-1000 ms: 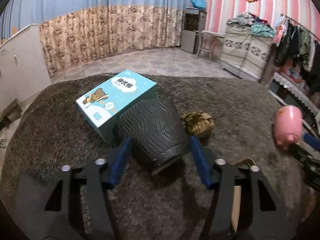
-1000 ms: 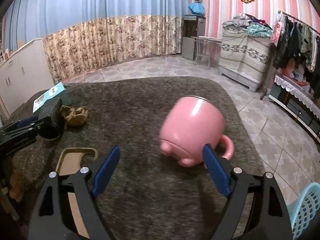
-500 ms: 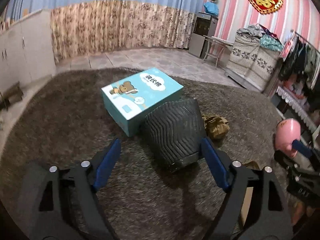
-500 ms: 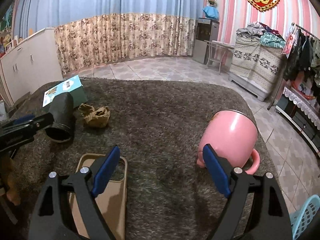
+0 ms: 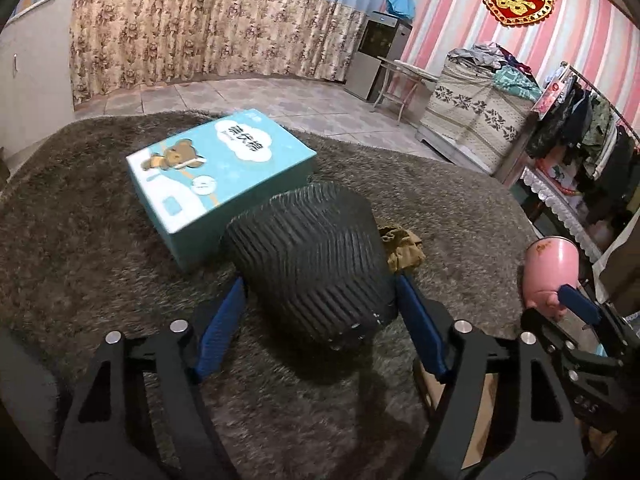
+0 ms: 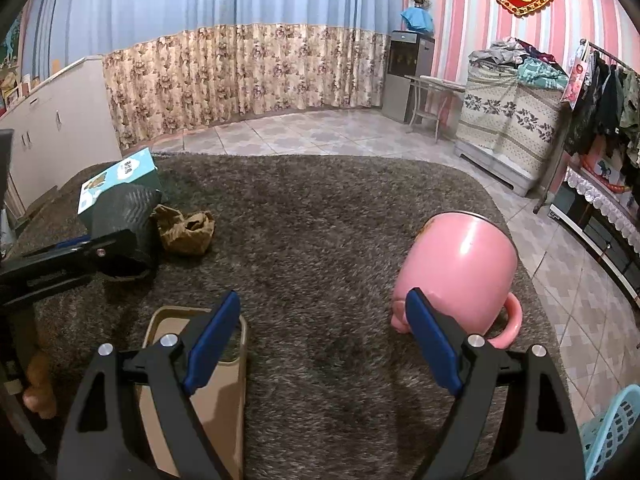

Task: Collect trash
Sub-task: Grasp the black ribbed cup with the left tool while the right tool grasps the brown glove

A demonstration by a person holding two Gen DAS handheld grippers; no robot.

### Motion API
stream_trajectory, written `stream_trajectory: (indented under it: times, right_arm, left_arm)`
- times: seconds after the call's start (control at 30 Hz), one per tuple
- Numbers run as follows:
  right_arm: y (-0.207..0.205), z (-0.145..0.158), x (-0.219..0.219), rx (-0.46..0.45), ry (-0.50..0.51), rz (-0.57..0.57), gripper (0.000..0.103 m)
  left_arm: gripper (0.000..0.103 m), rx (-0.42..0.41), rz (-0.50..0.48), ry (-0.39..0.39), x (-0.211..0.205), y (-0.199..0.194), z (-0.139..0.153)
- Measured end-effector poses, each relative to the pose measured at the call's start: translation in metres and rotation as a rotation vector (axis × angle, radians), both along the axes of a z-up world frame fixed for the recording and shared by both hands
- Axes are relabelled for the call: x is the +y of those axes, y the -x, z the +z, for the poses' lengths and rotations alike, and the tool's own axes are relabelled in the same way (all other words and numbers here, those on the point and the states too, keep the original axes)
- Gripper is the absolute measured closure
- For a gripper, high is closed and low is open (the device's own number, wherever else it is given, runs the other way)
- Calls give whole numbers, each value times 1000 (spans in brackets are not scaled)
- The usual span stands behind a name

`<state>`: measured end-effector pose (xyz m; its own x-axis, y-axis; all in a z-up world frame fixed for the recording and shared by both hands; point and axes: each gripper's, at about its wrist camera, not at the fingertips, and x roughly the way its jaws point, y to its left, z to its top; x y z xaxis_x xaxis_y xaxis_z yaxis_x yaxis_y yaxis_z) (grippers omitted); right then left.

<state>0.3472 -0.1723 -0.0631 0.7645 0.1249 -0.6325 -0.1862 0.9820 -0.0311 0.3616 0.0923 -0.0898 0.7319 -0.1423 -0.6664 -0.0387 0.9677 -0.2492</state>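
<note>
The crumpled brown paper wad (image 6: 185,230) lies on the shaggy dark-grey carpet (image 6: 320,216), touching the black ribbed bin (image 5: 316,264) tipped on its side. The left gripper (image 5: 320,300) spreads its jaws around that bin; whether they touch it, I cannot tell. A teal cardboard box (image 5: 216,172) sits just behind. The right gripper (image 6: 324,324) is released, beside a pink mug (image 6: 460,272).

black ribbed bin (image 5: 316,260), teal box (image 5: 218,168) with a brown bear, pink mug (image 6: 460,272), brown crumpled paper (image 6: 184,228), blue-padded fingers (image 6: 212,332), grey-brown shaggy tabletop (image 6: 320,220).
</note>
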Motion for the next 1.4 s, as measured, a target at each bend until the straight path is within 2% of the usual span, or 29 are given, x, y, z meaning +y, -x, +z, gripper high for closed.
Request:
stream_trajectory:
  times: [0.17, 0.23, 0.3, 0.5, 0.57, 0.63, 0.7, 0.73, 0.8, 0.83, 0.87, 1.03, 1.13, 1.2, 1.23, 1.27, 1.4]
  right_arm:
    - [-6, -1, 18, 2, -25, 50, 19]
    - [-10, 0, 28, 5, -39, 74, 19]
    - [-14, 2, 41, 5, -51, 103, 19]
    - [-34, -1, 80, 39, -26, 177, 20]
    - [-40, -3, 91, 63, -16, 190, 21]
    - [-48, -7, 98, 93, -20, 197, 22]
    - [-57, -14, 104, 130, -23, 208, 37]
    - [-59, -17, 107, 141, -21, 212, 41]
    - [-62, -24, 112, 165, -21, 230, 57]
    - [-62, -26, 113, 168, -19, 240, 57]
    - [-60, -26, 113, 154, -19, 241, 58]
    - [-44, -6, 96, 94, -90, 218, 58]
    - [-24, 7, 79, 50, -83, 199, 58]
    - [-9, 15, 65, 23, -70, 187, 58]
    - [1, 20, 55, 9, -68, 174, 58]
    - [11, 24, 45, -1, -69, 161, 58]
    - [50, 42, 2, -36, -56, 104, 58]
  left_arm:
    - [37, -84, 50, -109, 14, 42, 28]
    - [37, -99, 85, -167, 21, 56, 32]
    - [37, -103, 104, -191, 28, 65, 32]
    - [37, -63, 165, -167, 58, 74, 17]
    - [38, -37, 180, -136, 67, 72, 7]
    - [37, -44, 184, -101, 73, 72, 4]
    - [37, -50, 186, -109, 72, 70, 4]
    - [37, -53, 187, -117, 71, 70, 3]
    - [36, -59, 184, -121, 70, 71, 2]
    - [32, -58, 186, -122, 69, 70, 2]
    - [26, -57, 189, -122, 69, 69, 1]
    - [13, -71, 187, -124, 67, 71, -1]
    - [13, -57, 191, -139, 66, 66, -3]
    - [17, -37, 202, -131, 68, 59, -5]
    - [30, -27, 194, -110, 71, 54, -6]
    - [33, -18, 191, -99, 74, 52, -7]
    - [34, -39, 188, -111, 71, 53, -3]
